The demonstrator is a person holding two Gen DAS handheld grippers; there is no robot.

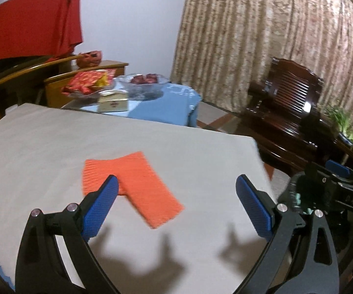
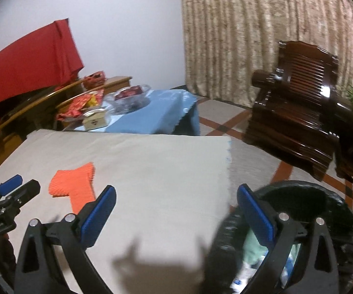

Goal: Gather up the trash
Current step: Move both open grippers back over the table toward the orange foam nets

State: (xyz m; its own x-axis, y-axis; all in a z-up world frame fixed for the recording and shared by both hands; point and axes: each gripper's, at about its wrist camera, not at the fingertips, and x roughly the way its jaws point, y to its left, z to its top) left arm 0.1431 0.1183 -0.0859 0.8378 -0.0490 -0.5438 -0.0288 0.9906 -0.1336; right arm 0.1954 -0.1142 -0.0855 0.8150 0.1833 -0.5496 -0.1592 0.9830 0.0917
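Both sets of blue fingers sit wide open with nothing in them: left gripper (image 1: 176,205) over the grey table (image 1: 41,142), right gripper (image 2: 176,213) at the table's edge. Bin with the black liner (image 2: 323,196) is partly behind the right gripper's right finger, some trash already inside. Orange foam net sleeve (image 1: 132,181) lies flat just ahead of the left finger pad (image 1: 100,208). Looks super light, squishy, not slippery, so I'd pinch one loose end.

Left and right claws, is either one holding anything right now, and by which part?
Nothing is held. The left claw and the right claw are both open and empty; the orange foam net lies loose on the table.
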